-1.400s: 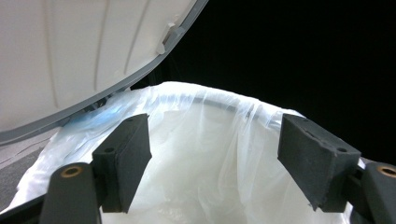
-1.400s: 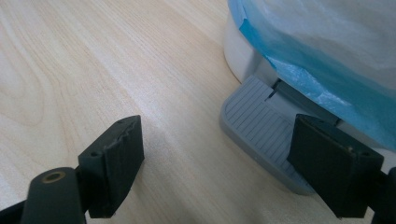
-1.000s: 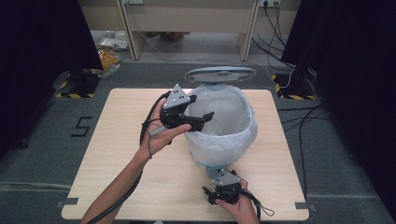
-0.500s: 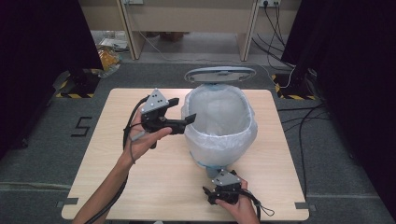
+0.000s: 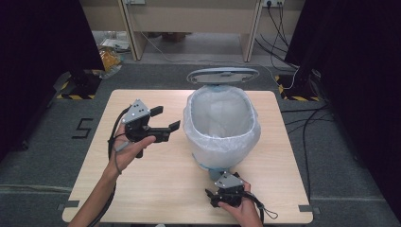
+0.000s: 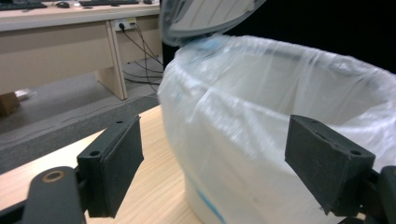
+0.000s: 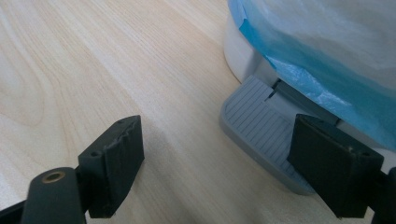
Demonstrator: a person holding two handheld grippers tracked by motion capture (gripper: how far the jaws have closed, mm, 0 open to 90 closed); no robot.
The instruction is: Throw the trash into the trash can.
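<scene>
A pedal bin (image 5: 221, 125) lined with a white plastic bag stands on the right half of the wooden table (image 5: 156, 189), its grey lid (image 5: 222, 75) raised at the back. My left gripper (image 5: 167, 118) is held above the table just left of the bin, open and empty. In the left gripper view the bag's wall (image 6: 261, 116) rises close ahead between the jaws of the left gripper (image 6: 224, 172), under the lid (image 6: 205, 18). My right gripper (image 5: 221, 188) rests low near the table's front edge, open and empty. Just ahead of the right gripper (image 7: 224, 172) lies the grey ribbed foot pedal (image 7: 261, 126), below the bag's blue edge (image 7: 299, 70).
A beige desk (image 5: 189, 19) stands beyond the table, and cables (image 5: 293, 71) run across the floor at the back right. Black curtains (image 5: 42, 56) hang on both sides. A "5" marking (image 5: 84, 127) is on the floor at the left. Bare tabletop lies left of the bin.
My left gripper has drawn back to the left, away from the bin's rim, and sunk a little. The right gripper has stayed by the pedal.
</scene>
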